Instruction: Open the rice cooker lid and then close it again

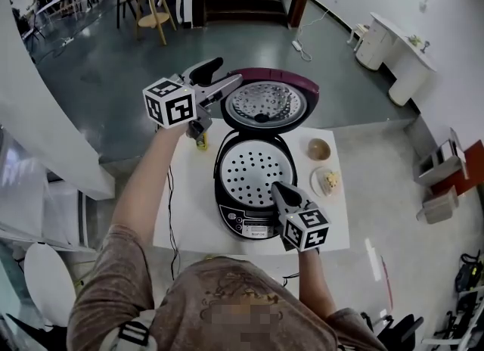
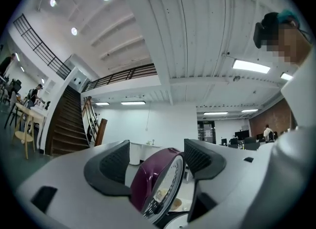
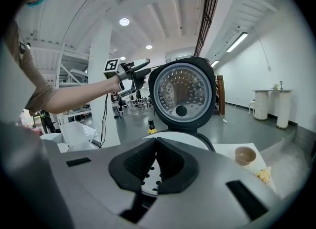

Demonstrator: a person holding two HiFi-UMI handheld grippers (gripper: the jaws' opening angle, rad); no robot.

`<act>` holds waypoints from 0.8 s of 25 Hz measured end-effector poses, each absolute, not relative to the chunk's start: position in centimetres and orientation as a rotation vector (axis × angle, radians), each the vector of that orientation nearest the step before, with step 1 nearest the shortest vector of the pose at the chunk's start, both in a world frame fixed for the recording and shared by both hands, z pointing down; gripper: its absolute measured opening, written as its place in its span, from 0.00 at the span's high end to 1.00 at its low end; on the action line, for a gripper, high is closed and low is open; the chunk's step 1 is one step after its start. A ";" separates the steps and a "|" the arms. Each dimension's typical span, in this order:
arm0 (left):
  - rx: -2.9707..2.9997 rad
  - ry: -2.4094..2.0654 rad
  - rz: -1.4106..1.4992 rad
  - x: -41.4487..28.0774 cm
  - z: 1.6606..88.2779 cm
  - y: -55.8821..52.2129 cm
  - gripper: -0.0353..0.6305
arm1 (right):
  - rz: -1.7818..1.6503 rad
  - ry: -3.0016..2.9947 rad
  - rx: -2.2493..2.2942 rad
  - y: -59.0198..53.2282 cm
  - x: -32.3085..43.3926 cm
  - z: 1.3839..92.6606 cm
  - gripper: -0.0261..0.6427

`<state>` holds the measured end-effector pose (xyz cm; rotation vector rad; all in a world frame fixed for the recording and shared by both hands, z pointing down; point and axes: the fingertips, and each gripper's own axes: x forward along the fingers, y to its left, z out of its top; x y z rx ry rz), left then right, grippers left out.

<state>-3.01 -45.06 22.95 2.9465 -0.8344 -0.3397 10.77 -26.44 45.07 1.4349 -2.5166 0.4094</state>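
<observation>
The rice cooker [image 1: 227, 194] stands on a small white table [image 1: 181, 213] with its maroon lid [image 1: 265, 104] swung up and upright, showing a perforated white tray [image 1: 253, 172] inside. My left gripper [image 1: 229, 69] is at the lid's left edge. In the left gripper view the lid's rim [image 2: 153, 178] sits between the spread jaws of the left gripper [image 2: 155, 159], with a gap beside it. My right gripper [image 1: 276, 187] hovers over the cooker's front by the control panel. In the right gripper view the right gripper [image 3: 156, 146] has its tips together, nothing in them, facing the lid [image 3: 182, 92].
A small brown bowl [image 1: 318, 149] and a plate with food [image 1: 327, 181] sit on the table right of the cooker. A small yellow object [image 1: 201, 144] stands at the back left corner. A cable [image 1: 171, 191] hangs off the table's left side.
</observation>
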 end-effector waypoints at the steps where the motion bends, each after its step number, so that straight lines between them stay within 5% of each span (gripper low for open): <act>1: 2.954 -0.822 -0.314 -2.7 23.4 -45.1 0.42 | 0.410 -2.516 1.437 -26.4 10.9 45.1 0.95; 20: 2.944 -0.726 -0.226 -0.6 26.1 -45.3 0.37 | 0.455 -2.498 1.502 -25.7 13.1 45.7 0.95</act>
